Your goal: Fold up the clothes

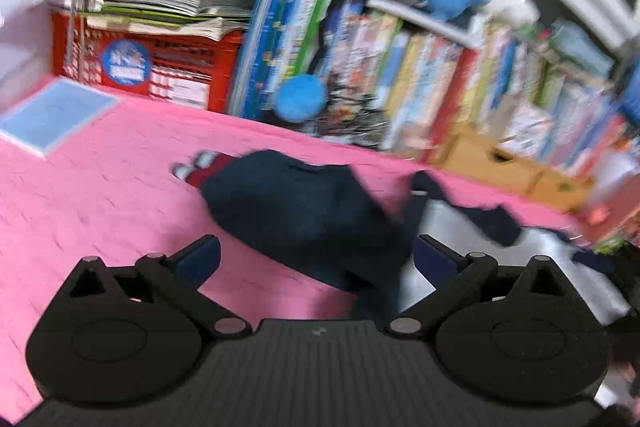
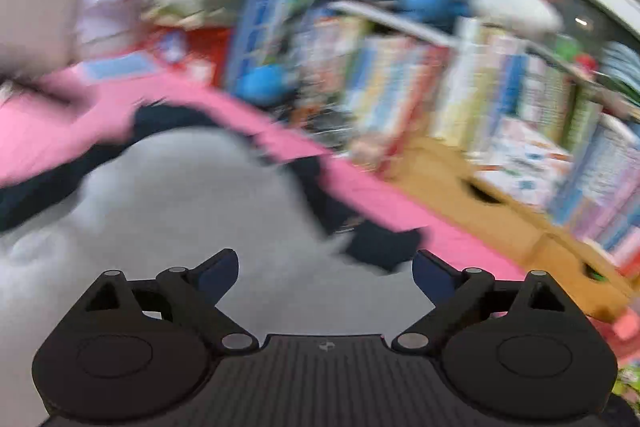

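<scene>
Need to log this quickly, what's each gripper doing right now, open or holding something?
Left gripper: open, holding nothing.
Right gripper: open, holding nothing.

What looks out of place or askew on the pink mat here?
The dark navy garment lies bunched and crooked on the pink mat, partly overlapping a grey garment rather than spread flat. Both views are blurred, so finer details cannot be judged.

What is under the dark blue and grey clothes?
The dark navy and grey garment lies on a pink quilted cover, which shows all around it. A bit of red fabric peeks from its far edge. Anything else underneath is covered.
</scene>
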`<move>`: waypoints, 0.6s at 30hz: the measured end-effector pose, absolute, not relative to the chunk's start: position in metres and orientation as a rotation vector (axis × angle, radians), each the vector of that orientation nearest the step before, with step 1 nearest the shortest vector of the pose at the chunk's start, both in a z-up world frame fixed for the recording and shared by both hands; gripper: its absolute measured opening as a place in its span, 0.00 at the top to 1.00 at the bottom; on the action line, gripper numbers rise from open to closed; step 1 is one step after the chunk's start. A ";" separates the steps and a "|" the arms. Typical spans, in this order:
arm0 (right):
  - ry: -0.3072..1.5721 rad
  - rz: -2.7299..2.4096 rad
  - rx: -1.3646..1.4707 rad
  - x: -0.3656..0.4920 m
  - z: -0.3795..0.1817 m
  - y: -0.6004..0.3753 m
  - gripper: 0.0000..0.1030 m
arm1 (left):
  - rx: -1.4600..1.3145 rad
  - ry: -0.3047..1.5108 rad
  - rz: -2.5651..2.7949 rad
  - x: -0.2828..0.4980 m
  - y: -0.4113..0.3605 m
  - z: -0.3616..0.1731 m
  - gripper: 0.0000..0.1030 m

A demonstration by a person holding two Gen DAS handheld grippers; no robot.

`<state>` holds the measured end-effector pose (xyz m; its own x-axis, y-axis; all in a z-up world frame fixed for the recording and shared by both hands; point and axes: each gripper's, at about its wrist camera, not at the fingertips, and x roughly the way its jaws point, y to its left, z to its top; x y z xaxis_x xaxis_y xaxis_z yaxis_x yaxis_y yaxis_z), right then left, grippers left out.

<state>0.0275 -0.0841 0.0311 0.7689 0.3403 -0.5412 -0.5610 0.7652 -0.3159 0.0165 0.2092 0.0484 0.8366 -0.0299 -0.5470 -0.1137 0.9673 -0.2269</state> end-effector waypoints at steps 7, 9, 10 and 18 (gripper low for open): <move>0.670 0.399 -0.360 0.056 -0.001 -0.126 0.20 | -0.087 0.677 0.099 0.068 0.169 0.023 0.00; 0.662 0.255 -0.341 0.063 0.002 -0.153 0.27 | -0.175 0.713 0.100 0.087 0.173 0.014 0.00; 0.638 0.184 -0.373 0.063 -0.002 -0.163 0.31 | -0.235 0.731 0.099 0.096 0.177 0.010 0.00; 0.558 0.066 -0.378 0.048 -0.013 -0.185 0.27 | -0.218 0.788 0.219 0.151 0.160 0.000 0.55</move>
<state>0.0478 -0.1851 -0.0130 0.8483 -0.0407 -0.5279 -0.1623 0.9291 -0.3324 0.1505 0.1600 -0.0004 0.6853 0.1128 -0.7194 -0.2744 0.9551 -0.1116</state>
